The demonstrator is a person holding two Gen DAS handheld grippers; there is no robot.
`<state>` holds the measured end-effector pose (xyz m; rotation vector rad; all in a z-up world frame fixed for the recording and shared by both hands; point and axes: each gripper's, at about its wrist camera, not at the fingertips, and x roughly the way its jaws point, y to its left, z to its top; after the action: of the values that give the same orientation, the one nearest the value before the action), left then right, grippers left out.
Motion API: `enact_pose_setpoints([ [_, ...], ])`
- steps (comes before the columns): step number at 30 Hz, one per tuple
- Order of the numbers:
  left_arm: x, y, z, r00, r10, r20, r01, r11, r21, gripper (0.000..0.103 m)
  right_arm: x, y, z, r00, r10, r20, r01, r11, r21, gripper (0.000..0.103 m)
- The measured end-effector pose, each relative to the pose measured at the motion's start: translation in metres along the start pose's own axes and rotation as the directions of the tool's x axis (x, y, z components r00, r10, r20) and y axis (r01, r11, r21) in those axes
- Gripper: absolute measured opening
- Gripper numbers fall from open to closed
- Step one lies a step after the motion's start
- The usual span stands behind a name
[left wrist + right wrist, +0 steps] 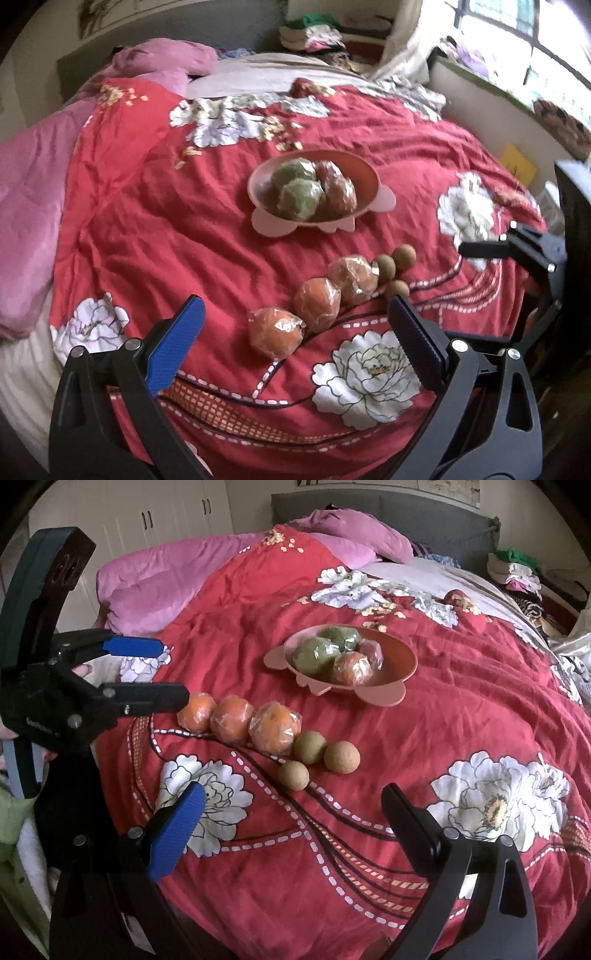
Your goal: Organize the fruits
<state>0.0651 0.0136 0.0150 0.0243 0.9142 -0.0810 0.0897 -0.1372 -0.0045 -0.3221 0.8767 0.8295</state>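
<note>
Three plastic-wrapped oranges lie in a row on the red floral bedspread, with three small brown round fruits beside them. A pink bowl farther back holds two wrapped green fruits and two wrapped orange ones. My left gripper is open and empty, just short of the nearest orange. My right gripper is open and empty, near the brown fruits; one finger shows at the right of the left wrist view.
The red bedspread covers the bed. A pink quilt is heaped at the far left. Folded clothes lie by the grey headboard. A window ledge runs along the right. White wardrobe doors stand behind.
</note>
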Motion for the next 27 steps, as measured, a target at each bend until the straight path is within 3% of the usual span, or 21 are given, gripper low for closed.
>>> enact_pose_setpoints([
  [4, 0.012, -0.003, -0.002, 0.999, -0.013, -0.041, 0.016, 0.998, 0.059, 0.093, 0.006, 0.0, -0.002, 1.0, -0.001, -0.012, 0.001, 1.0, 0.003, 0.094],
  [8, 0.026, -0.003, 0.001, 0.997, -0.009, -0.077, 0.019, 0.992, 0.123, 0.093, 0.013, -0.001, -0.003, 1.0, 0.007, -0.03, -0.006, 1.0, 0.005, 0.079],
  [15, 0.044, -0.01, 0.007, 0.99, -0.036, -0.134, 0.066, 0.973, 0.223, 0.078, 0.023, 0.0, -0.005, 0.998, 0.029, -0.052, -0.029, 1.0, 0.008, 0.053],
  [20, 0.055, -0.009, 0.01, 0.985, -0.057, -0.163, 0.094, 0.969, 0.228, 0.069, 0.032, -0.002, -0.003, 0.997, 0.045, -0.058, -0.044, 0.999, 0.025, 0.037],
  [27, 0.061, -0.007, 0.013, 0.981, -0.083, -0.177, 0.122, 0.967, 0.221, 0.06, 0.047, 0.0, 0.001, 0.997, 0.029, -0.071, -0.029, 1.0, 0.012, 0.029],
])
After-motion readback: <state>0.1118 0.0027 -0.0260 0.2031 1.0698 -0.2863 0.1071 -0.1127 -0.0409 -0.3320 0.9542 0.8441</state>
